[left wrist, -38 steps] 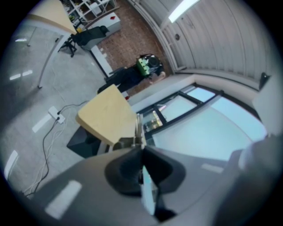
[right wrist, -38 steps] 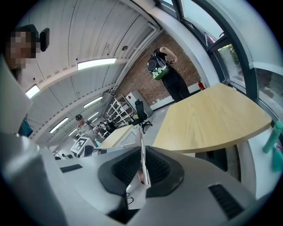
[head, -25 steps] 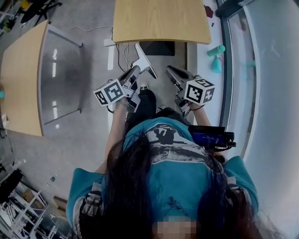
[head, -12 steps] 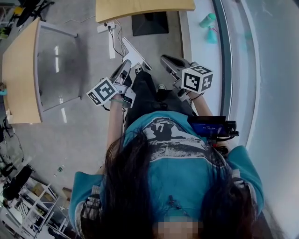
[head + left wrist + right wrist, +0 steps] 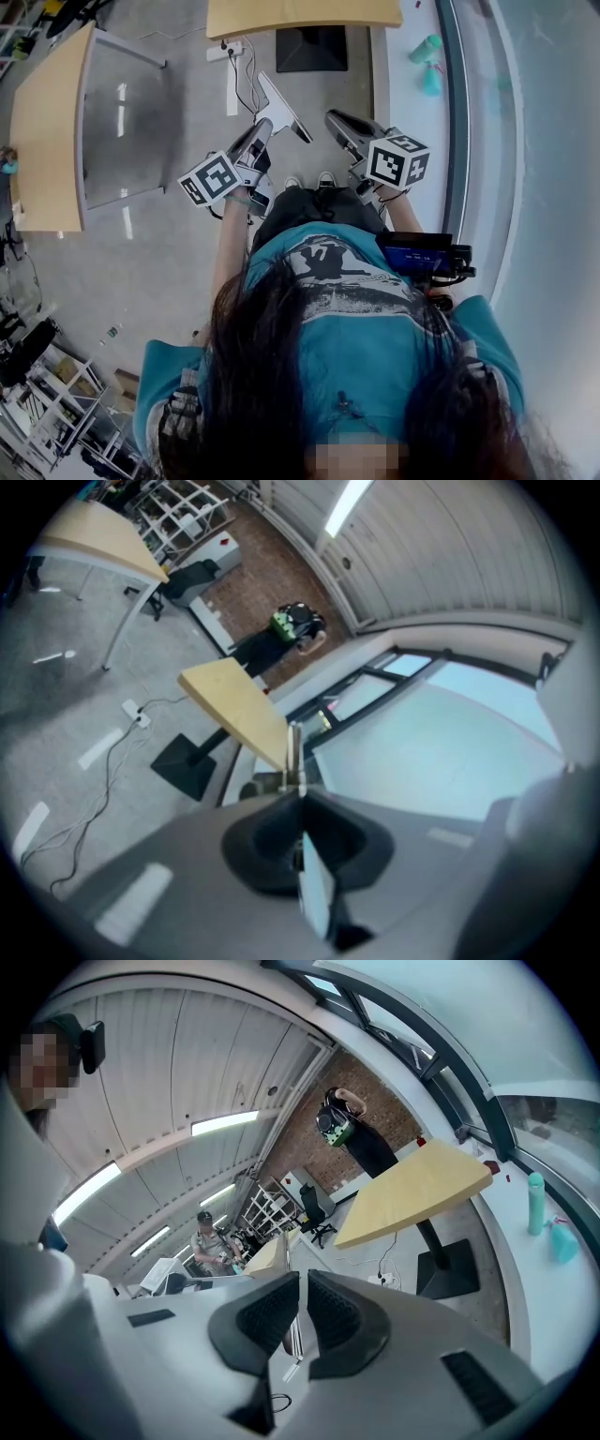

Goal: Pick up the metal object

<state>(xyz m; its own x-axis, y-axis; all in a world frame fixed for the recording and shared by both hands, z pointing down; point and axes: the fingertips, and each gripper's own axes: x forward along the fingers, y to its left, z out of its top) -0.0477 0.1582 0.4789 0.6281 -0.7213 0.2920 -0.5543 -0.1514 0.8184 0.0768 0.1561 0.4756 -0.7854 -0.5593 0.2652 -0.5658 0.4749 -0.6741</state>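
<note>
The metal object [image 5: 279,105] is a flat, pale L-shaped piece. It is held up in the air over the grey floor, ahead of the person's knees. My left gripper [image 5: 262,133] is shut on it. In the left gripper view the thin plate [image 5: 294,752] sticks out edge-on from between the closed dark pads of my left gripper [image 5: 298,803]. My right gripper [image 5: 336,120] hangs beside it to the right, apart from the metal. In the right gripper view the pads of my right gripper [image 5: 303,1297] stand almost together with nothing between them.
A wooden table [image 5: 300,13] on a black base [image 5: 312,47] stands ahead, with a power strip and cables [image 5: 231,52] on the floor. Another wooden table [image 5: 47,122] is at the left. Teal bottles [image 5: 427,52] sit on the white window ledge. People [image 5: 211,1241] stand far off.
The head view has shifted, so the far table slid toward the top edge. Both grippers stay raised before the body, and the left one keeps hold of the metal piece.
</note>
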